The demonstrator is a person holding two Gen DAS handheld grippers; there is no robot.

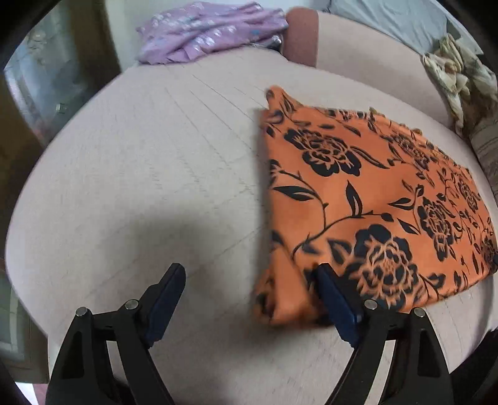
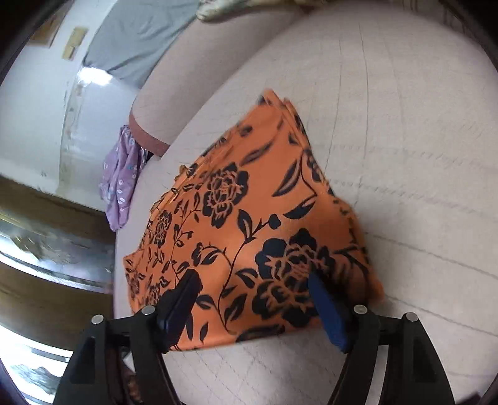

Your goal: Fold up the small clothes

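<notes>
Orange floral cloth (image 1: 370, 199) lies folded flat on the pale sofa seat (image 1: 155, 149), several layers thick; stacked edges show at the far corner in the right wrist view.

Left gripper (image 1: 249, 280): jaws wide apart, nothing held. The cloth's near corner sits just ahead of the right-hand jaw, mostly off to that side.

Right gripper (image 2: 252, 286): jaws apart, straddling the cloth's near edge, not clamped.

Handling, my read: thin, light, limp fabric, probably a bit slick. It'll sag and the layers will slide if pinched at one point.

- Grab at corners or the folded edge, all layers together.
- One gripper per corner, lift evenly.

Purple garment (image 1: 211, 28) piled far beyond the jaws, well apart.
</notes>
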